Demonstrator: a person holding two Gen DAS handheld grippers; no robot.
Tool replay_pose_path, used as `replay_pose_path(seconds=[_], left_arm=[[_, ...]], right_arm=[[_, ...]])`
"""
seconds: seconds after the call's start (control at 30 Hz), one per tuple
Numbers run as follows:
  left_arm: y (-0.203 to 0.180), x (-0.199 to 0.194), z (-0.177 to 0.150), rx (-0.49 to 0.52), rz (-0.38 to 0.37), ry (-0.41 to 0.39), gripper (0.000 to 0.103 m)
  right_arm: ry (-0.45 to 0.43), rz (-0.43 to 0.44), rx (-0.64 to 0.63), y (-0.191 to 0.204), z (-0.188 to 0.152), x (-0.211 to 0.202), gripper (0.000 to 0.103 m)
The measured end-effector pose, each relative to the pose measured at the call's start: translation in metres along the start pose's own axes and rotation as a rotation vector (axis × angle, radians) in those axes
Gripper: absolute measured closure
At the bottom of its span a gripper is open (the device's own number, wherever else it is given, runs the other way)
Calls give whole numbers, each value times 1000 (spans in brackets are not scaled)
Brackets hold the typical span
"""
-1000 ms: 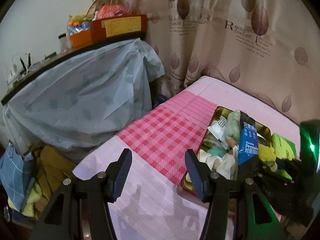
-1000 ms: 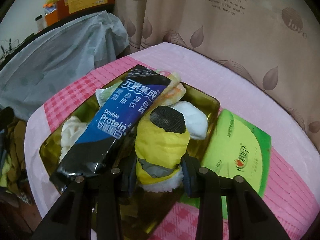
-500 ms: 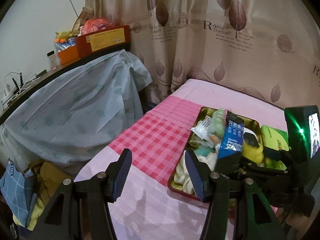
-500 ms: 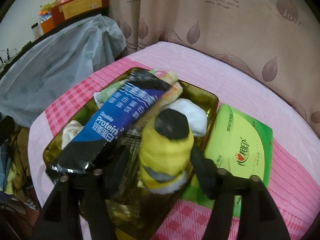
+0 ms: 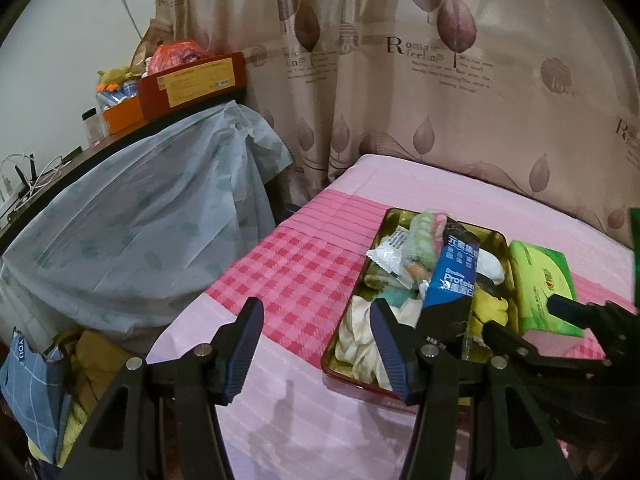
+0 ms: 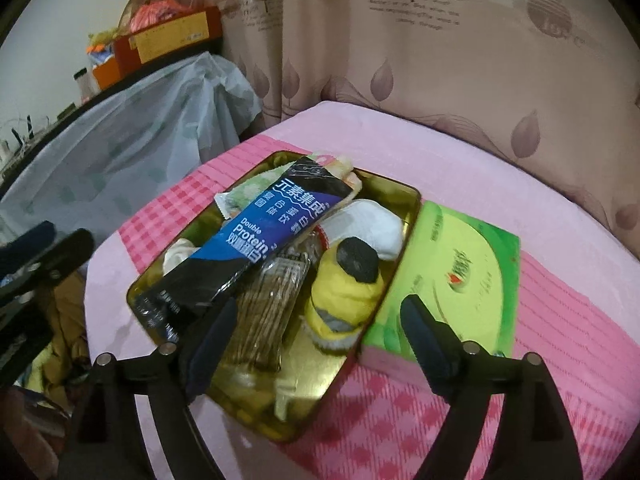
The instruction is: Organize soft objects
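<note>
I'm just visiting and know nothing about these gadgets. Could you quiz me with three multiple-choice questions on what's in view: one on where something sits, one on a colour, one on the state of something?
1. Where does the green tissue pack lie?
A. Inside the gold tin
B. On the pink bedcover beside the tin
C. On the shelf by the curtain

2. What colour is the soft toy with the black cap in the gold tin?
A. Yellow
B. Red
C. Purple

3. How do the jaws of the right tool stand?
A. Clamped on the toy
B. Clamped on the protein packet
C. Apart, gripping nothing

Answers:
1 B, the pack rests on the bedcover against the tin's outer wall.
2 A, its body is yellow.
3 C, the jaws are opening, with the toy lying loose in the tin beyond them.
</note>
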State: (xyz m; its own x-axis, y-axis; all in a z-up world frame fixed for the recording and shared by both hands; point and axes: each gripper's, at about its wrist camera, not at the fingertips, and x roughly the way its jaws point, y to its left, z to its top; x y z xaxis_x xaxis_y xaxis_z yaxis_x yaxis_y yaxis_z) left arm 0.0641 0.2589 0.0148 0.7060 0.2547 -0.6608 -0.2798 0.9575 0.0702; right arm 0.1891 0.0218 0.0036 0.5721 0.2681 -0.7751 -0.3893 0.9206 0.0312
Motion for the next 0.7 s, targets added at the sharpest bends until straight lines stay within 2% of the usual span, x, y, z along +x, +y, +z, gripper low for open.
replay_pose_path(seconds=[0.13,0.2,0.37,0.7], left_arm=[[-4,-1,-1,12,-11,-5,46],[-5,-2,-1,18,-14,-6,46],[-9,-4,-2,30,-20,-6,46],[-15,-8,-4,47,-23,-16,46]], right_arm=[[-16,-12,23,-1,-12,-18,19],[-21,-16,33,0,-18,-26,11],[-54,-73,18,4,-31,-43,8],[-51,-52,16,10,-43,-55,6]])
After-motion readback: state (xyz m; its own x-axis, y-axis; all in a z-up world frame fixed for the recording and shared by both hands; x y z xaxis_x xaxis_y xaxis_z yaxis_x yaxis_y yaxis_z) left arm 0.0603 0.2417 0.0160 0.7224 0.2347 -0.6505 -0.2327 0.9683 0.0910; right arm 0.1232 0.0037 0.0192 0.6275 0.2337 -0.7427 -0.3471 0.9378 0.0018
